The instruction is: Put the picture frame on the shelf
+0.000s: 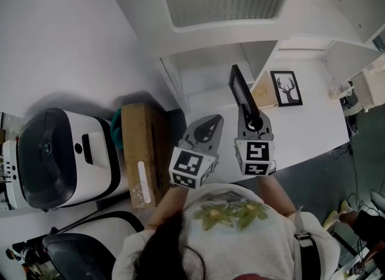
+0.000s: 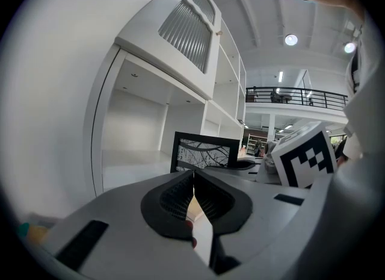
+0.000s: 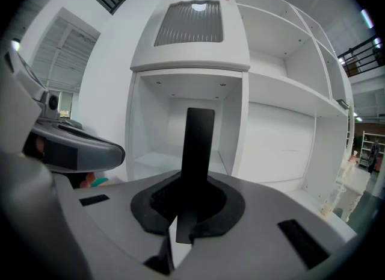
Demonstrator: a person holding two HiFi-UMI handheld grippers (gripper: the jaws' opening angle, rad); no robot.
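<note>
My right gripper [image 1: 250, 118] is shut on a black picture frame [image 1: 240, 90], held upright and edge-on in front of the white shelf's low open compartment [image 1: 212, 75]. In the right gripper view the frame [image 3: 198, 146] rises as a dark strip from between the jaws of the right gripper [image 3: 191, 203], with the compartment [image 3: 174, 131] straight behind it. My left gripper [image 1: 210, 120] hangs just left of it, shut on nothing. The left gripper view shows its own closed left gripper [image 2: 194, 179] and, beyond, the frame's branch-patterned face [image 2: 204, 152].
A second frame with an antler picture [image 1: 286, 88] leans on the white table [image 1: 313, 122] at right, a wooden panel [image 1: 261, 94] beside it. A cardboard box [image 1: 142, 152] and a white-and-black appliance [image 1: 60, 158] sit at left. Higher shelves [image 3: 283, 74] rise above.
</note>
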